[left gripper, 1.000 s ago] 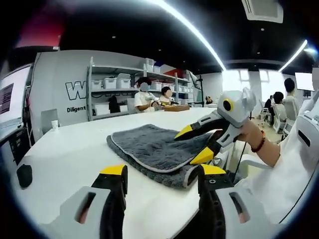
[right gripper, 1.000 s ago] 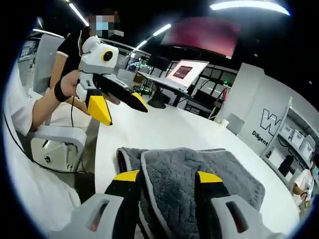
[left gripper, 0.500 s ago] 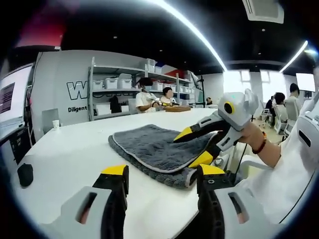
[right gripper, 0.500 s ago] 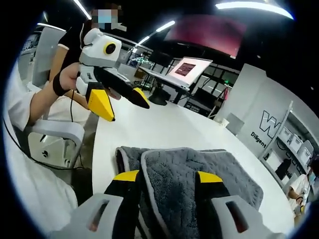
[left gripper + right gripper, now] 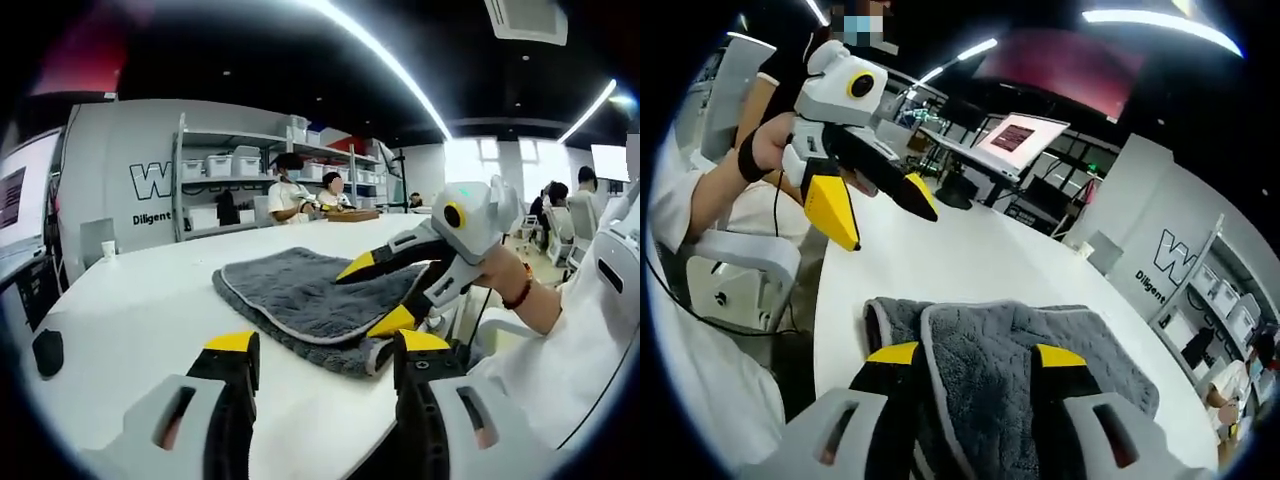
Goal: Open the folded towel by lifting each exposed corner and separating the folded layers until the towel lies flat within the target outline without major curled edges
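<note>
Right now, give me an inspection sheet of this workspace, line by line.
Surface: white table, bare around the towel.
Job's things: grey towel with a pale edge, folded in layers, lying near the table's edge by the person; no outline visible.
Clutter: a small dark object near the table's far edge; a paper cup further back.
Grippers: left gripper open, held above the table; right gripper open, over the towel's near edge, one jaw above it and one beside it.
Cables: a thin dark cable hangs from the left hand.
Surroundings: shelves with white bins, people seated behind, a lit screen.
</note>
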A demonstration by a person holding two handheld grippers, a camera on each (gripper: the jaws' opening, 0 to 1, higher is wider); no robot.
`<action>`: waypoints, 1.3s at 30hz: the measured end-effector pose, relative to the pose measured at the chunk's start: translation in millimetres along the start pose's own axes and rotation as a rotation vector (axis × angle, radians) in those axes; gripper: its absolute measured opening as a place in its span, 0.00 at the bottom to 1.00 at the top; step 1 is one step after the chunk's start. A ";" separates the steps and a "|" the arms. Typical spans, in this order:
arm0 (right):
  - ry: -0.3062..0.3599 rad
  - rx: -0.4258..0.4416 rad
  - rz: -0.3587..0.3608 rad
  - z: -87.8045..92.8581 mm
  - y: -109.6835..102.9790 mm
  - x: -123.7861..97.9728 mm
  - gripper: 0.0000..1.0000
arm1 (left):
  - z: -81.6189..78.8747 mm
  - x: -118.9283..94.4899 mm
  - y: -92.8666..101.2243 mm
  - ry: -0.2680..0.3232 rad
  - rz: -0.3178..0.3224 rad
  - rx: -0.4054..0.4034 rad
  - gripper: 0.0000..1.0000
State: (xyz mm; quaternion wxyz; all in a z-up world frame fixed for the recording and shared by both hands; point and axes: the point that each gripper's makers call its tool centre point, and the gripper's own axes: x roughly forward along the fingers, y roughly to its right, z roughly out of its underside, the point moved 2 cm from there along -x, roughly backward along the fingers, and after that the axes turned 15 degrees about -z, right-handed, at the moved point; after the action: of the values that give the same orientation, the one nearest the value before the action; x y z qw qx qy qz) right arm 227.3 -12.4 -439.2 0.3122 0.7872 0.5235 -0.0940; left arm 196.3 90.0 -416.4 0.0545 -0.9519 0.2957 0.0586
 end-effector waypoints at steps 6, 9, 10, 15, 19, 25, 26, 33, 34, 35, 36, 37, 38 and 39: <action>-0.005 -0.012 0.010 -4.5 3.6 4.0 0.39 | 0.9 0.4 0.2 -0.004 -0.001 0.005 0.51; -0.018 -0.024 0.008 -8.7 16.2 14.2 0.40 | 0.1 0.3 1.0 0.001 0.004 0.004 0.51; -0.023 -0.026 0.007 -9.7 18.6 16.3 0.40 | 1.9 0.6 2.0 -0.007 0.009 0.011 0.51; -0.025 -0.040 0.004 -9.5 13.6 16.3 0.39 | 3.6 2.1 3.7 -0.014 0.013 0.007 0.51; -0.030 -0.046 0.010 -10.8 15.9 21.6 0.39 | 2.7 1.5 4.0 -0.011 0.014 0.011 0.51; -0.050 -0.079 0.054 -12.8 9.5 12.5 0.39 | 3.1 0.6 3.2 -0.014 0.015 0.011 0.51; -0.042 -0.090 0.061 -14.5 8.3 9.6 0.39 | 3.3 0.5 3.3 -0.015 0.016 0.012 0.51; -0.042 -0.093 0.099 -13.5 12.9 -1.5 0.37 | 3.8 1.0 4.1 -0.018 0.020 0.013 0.51; -0.047 -0.091 0.111 -11.3 13.8 -2.9 0.37 | 4.0 0.9 4.7 -0.020 0.023 0.013 0.51; -0.051 -0.088 0.117 -9.7 14.3 -3.6 0.36 | 3.9 0.9 5.0 -0.019 0.024 0.015 0.51; -0.058 -0.091 0.119 -8.2 14.6 -4.0 0.37 | 3.9 0.9 5.1 -0.019 0.024 0.017 0.51; -0.054 -0.087 0.114 -8.5 13.8 -2.8 0.37 | 3.6 0.9 5.4 -0.018 0.024 0.016 0.51; -0.051 -0.082 0.109 -8.8 13.0 -1.7 0.36 | 3.4 1.0 5.6 -0.017 0.025 0.015 0.51; -0.047 -0.080 0.103 -9.3 12.0 -0.6 0.36 | 3.5 1.0 5.9 -0.018 0.026 0.016 0.51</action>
State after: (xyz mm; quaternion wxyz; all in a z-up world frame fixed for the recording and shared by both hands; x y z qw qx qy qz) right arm 236.0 -10.5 -426.8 0.3600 0.7976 0.4780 -0.0754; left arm 193.5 85.1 -420.4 0.0638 -0.9470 0.3080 0.0655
